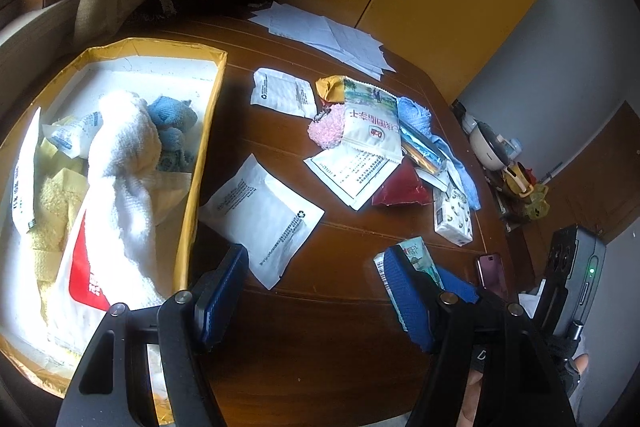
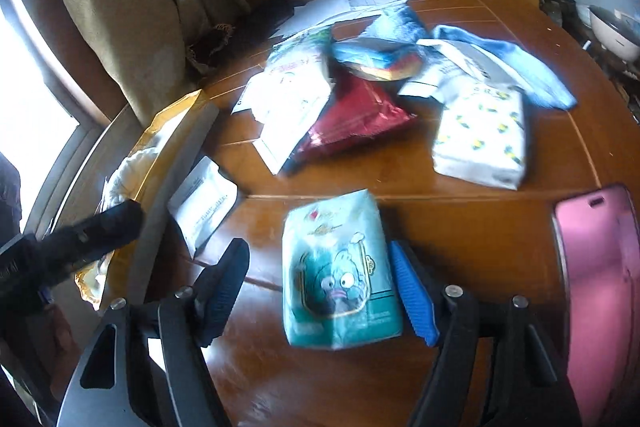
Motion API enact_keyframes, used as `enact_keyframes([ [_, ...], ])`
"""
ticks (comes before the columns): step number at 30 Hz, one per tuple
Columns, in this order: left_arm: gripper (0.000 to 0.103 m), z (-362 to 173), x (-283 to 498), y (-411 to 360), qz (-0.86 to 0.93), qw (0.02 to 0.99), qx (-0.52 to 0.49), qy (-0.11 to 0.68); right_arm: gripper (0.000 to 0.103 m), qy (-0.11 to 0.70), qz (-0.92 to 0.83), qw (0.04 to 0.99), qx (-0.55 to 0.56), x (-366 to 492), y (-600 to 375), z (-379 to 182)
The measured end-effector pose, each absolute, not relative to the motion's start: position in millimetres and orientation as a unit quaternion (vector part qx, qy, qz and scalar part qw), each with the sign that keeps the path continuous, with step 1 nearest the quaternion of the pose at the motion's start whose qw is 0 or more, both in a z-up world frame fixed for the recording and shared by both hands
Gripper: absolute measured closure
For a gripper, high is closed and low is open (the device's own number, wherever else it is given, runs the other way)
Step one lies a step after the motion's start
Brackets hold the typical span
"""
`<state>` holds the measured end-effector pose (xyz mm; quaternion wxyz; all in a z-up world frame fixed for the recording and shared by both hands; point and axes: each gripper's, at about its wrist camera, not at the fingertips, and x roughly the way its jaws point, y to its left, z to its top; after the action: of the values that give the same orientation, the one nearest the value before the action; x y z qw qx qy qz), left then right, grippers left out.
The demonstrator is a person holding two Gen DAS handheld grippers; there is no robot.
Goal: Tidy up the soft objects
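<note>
Brown wooden table is carrying scattered packets. Teal tissue pack is lying flat betw. the right gripper pads, jaws spread, not pressing it. Red pouch & spotted tissue pack are lying beyond. Left gripper is hovering w/ jaws apart, holding nothing, beside the yellow box w/ white towel inside.

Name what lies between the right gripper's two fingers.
In the right wrist view, a teal tissue pack lies on the table between the open right gripper's fingers, not yet pinched.
</note>
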<state>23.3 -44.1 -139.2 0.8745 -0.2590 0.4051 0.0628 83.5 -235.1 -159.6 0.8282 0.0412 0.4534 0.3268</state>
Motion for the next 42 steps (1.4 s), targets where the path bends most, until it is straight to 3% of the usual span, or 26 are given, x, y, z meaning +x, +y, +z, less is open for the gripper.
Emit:
enact_keyframes([
  [8,0.03,-146.1,23.1,-47.6,0.093,0.875,-0.221,0.422,0.032,0.424,0.314,0.849,-0.026,64.7,-213.6,-161.8],
  [10,0.03,-147.7,19.9,-48.9,0.104,0.872,-0.214,0.428,0.039,0.42,0.314,0.85,-0.037,61.4,-210.1,-161.7],
  [13,0.03,-148.0,24.0,-48.6,0.116,0.869,-0.222,0.428,0.039,0.417,0.312,0.853,-0.044,59.5,-207.2,-162.0],
  [27,0.03,-156.1,94.5,-50.5,0.163,0.834,-0.197,0.489,0.039,0.415,0.32,0.851,-0.023,59.9,-216.8,-162.6],
  [42,0.025,-161.9,90.2,-69.8,0.123,0.852,-0.137,0.49,0.039,0.408,0.342,0.847,0.0,61.8,-232.2,-164.7],
])
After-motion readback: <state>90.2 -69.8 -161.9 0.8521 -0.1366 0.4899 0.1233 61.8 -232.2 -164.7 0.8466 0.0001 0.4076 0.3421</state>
